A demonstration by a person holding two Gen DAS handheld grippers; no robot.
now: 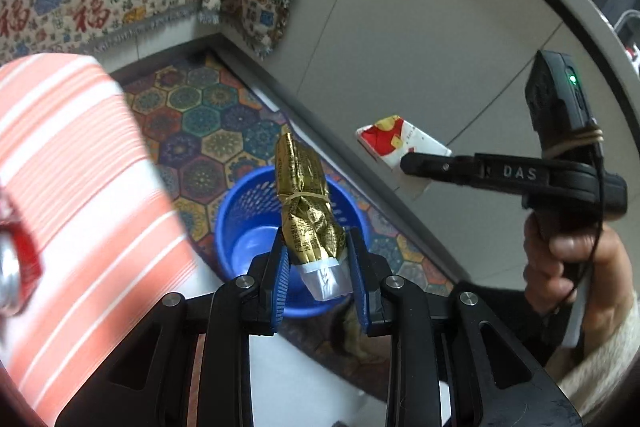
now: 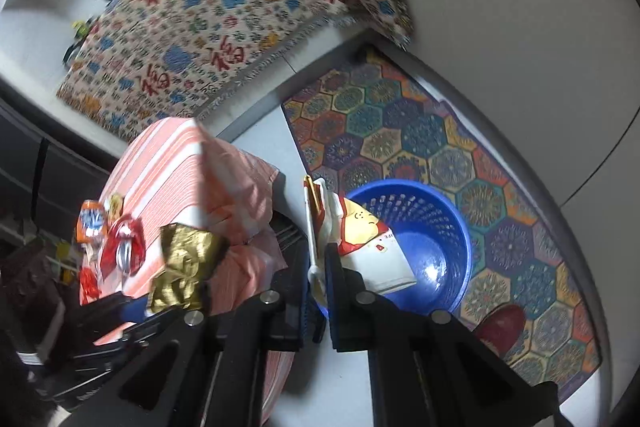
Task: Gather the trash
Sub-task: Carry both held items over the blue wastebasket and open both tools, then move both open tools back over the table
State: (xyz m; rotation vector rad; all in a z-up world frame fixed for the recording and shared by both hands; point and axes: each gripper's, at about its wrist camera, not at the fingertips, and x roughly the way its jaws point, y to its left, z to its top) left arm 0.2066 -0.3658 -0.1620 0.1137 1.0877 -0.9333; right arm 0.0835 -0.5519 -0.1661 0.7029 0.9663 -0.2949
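My left gripper (image 1: 318, 259) is shut on a crumpled gold foil wrapper (image 1: 306, 203) bound with a rubber band. It hangs over the blue plastic basket (image 1: 236, 207) on the floor. To the right, my right gripper (image 1: 404, 163) is shut on a flat red, white and yellow packet (image 1: 396, 139). In the right wrist view that packet (image 2: 368, 239) sticks out between the pads of my right gripper (image 2: 320, 267), just above the blue basket (image 2: 460, 227), which looks empty. The gold wrapper (image 2: 184, 263) shows at lower left in the left gripper (image 2: 132, 311).
A table with an orange-striped cloth (image 2: 180, 171) stands left of the basket, with an orange can (image 2: 90, 223) and a red can (image 2: 124, 247) on it. A hexagon-patterned mat (image 2: 440, 147) lies under the basket. A patterned throw (image 2: 224, 7) covers furniture behind. A dark red shoe (image 2: 500, 327) rests on the mat.
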